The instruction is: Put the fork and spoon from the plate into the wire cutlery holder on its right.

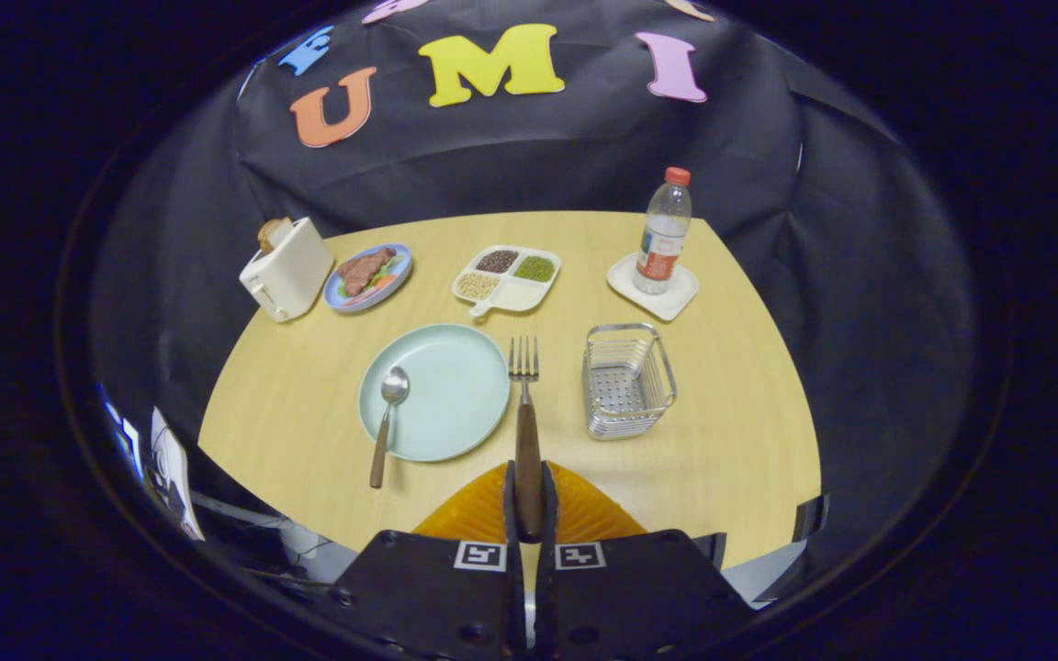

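The gripper (528,500) pinches the fork (524,413) by its wooden handle, both fingers pressed against the near end of it. The fork's long axis runs straight away from the fingers, near to far, with the metal tines pointing toward the far side of the table (722,441). It is seen between the pale green plate (455,386) on its left and the wire cutlery holder (628,381) on its right; whether it touches the table or is lifted clear cannot be told.

The spoon (388,418) lies on the left rim of the plate, bowl on the plate and pointing far, its wooden handle reaching off the near edge toward the table, tilted slightly left.

The wire cutlery holder stands upright, just right of the fork and apart from the plate.

Farther back, from left to right: a toaster (287,269) with bread in it, a blue plate of food (368,275), a divided tray of grains (507,277), and a water bottle (663,231) standing on a white coaster (676,298).
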The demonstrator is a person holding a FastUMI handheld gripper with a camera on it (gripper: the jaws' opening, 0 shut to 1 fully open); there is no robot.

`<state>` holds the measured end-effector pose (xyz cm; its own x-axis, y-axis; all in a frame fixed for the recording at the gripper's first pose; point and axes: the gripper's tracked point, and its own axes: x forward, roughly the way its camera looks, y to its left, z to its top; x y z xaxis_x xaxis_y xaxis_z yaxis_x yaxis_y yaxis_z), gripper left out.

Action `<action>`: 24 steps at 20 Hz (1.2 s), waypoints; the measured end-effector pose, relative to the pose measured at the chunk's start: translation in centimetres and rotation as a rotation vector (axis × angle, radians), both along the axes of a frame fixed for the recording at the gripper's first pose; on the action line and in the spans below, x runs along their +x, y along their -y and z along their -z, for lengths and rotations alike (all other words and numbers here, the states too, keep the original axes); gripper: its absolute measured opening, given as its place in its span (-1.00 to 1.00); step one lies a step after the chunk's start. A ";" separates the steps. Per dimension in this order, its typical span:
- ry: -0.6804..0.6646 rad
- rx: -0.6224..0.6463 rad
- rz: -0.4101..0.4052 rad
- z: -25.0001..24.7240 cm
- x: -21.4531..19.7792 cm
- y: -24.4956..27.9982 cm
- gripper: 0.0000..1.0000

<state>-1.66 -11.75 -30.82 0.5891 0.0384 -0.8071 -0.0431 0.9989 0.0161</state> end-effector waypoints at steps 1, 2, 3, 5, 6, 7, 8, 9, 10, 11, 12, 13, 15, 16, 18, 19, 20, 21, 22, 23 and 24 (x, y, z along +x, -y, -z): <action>0.012 -0.005 0.009 -0.4 0.1 0.9 -0.91; 0.018 -0.010 0.020 -0.7 0.0 1.8 -0.91; 0.022 -0.010 0.033 -0.9 0.0 2.6 -0.91; 0.022 -0.010 0.051 -1.0 -0.1 4.0 -0.91; 0.022 -0.009 0.062 -0.8 0.0 4.6 -0.91; 0.020 -0.008 0.071 -0.7 0.0 5.1 -0.91; 0.018 -0.006 0.074 -0.5 0.0 5.5 -0.91; 0.015 -0.005 0.075 -0.4 0.0 5.8 -0.91; 0.018 -0.008 0.069 -0.3 0.2 6.0 -0.91; 0.018 -0.026 0.065 -0.1 0.6 6.4 -0.91; 0.013 -0.050 0.069 0.1 0.8 6.9 -0.91; 0.013 -0.060 0.069 0.1 1.2 7.2 -0.91; 0.008 -0.060 0.058 0.3 1.7 6.8 -0.91; 0.005 -0.061 0.052 0.6 2.1 6.7 -0.91; -0.008 -0.077 0.046 1.2 2.4 6.6 -0.91; -0.017 -0.081 0.048 1.3 2.5 6.5 -0.89; -0.031 -0.081 0.053 1.6 2.4 6.4 -0.88; -0.043 -0.073 0.060 1.8 2.5 6.4 -0.88; -0.057 -0.069 0.068 2.3 2.5 6.3 -0.87; -0.055 -0.066 0.075 2.4 2.7 6.3 -0.87; -0.045 -0.073 0.079 2.2 3.0 6.5 -0.82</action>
<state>1.36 -18.26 -33.07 0.5513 -0.0664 -0.8316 0.0350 0.9978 -0.0564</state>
